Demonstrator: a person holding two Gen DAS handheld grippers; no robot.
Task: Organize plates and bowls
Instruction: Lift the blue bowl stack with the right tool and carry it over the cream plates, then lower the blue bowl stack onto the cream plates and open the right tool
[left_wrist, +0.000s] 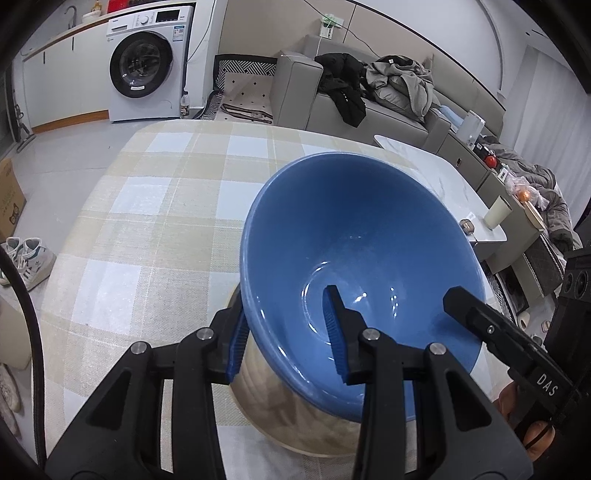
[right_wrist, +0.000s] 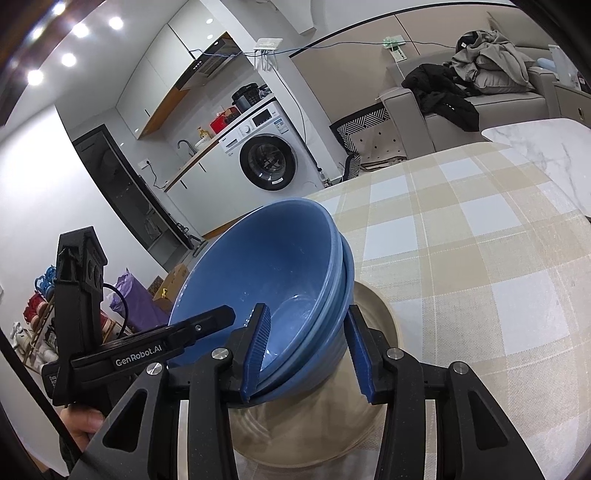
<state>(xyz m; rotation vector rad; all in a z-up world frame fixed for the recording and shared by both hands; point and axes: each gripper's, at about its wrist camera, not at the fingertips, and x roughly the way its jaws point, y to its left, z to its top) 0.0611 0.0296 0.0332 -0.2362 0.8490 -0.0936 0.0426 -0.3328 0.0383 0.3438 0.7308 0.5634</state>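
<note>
Blue bowls (right_wrist: 273, 280) stacked, tilted – rim between both gripper fingers, beige plate (right_wrist: 376, 314) beneath

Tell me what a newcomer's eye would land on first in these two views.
First, the blue bowls, nested and tilted, fill the middle of both views over a beige plate on the checked tablecloth. Next, both tongs straddle the stack's rim from opposite sides: the left tongs and the right tongs, each with one blue-padded finger inside and one outside. Behind, a white washing machine stands against the far wall.
</note>
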